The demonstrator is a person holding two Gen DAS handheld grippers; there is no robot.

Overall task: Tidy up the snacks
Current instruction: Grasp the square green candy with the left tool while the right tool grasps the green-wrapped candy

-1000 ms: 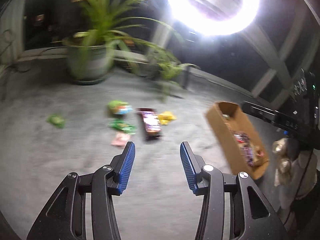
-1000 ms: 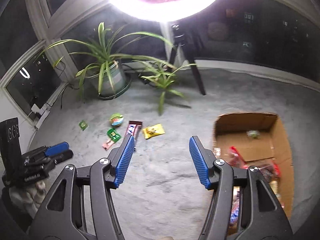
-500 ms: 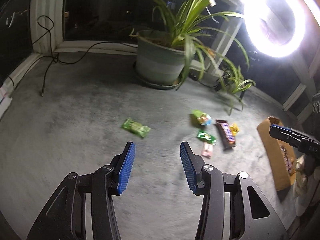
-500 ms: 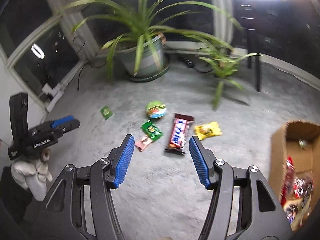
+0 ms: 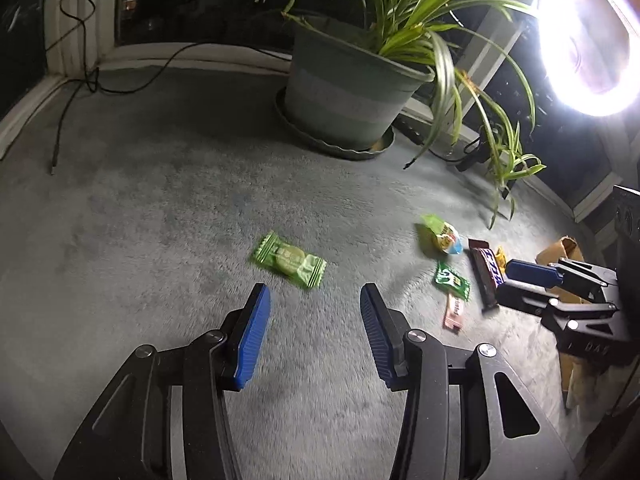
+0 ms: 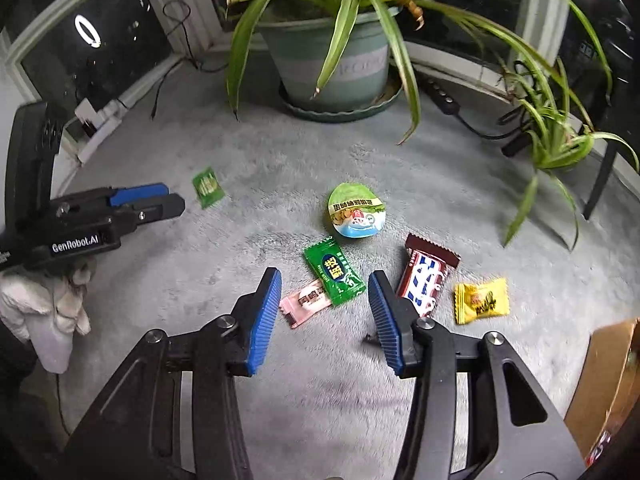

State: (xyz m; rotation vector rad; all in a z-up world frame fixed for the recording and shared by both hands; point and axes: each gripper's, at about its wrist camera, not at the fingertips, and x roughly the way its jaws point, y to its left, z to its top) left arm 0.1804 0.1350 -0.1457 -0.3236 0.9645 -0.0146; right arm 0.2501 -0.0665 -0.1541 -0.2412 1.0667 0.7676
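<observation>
Hovering over grey carpet, both grippers point down at scattered snacks, nothing between either pair of pads. Left gripper jaws apart, empty, just short of the light-green candy, which lies well left of the main cluster. Right gripper jaws have just been closing, still apart and clear of anything. Landmark: dark-green candy, Chinese characters plus small "milk" text. Pink wrapper touches its near-left edge. Domed green-lidded cup, Chinese lettering, sits beyond it. Brown chocolate bar to its right, white-blue lettering unreadable; yellow candy further right. Cardboard box far right. "GenRobot.AI" printed on the left gripper's side.
</observation>
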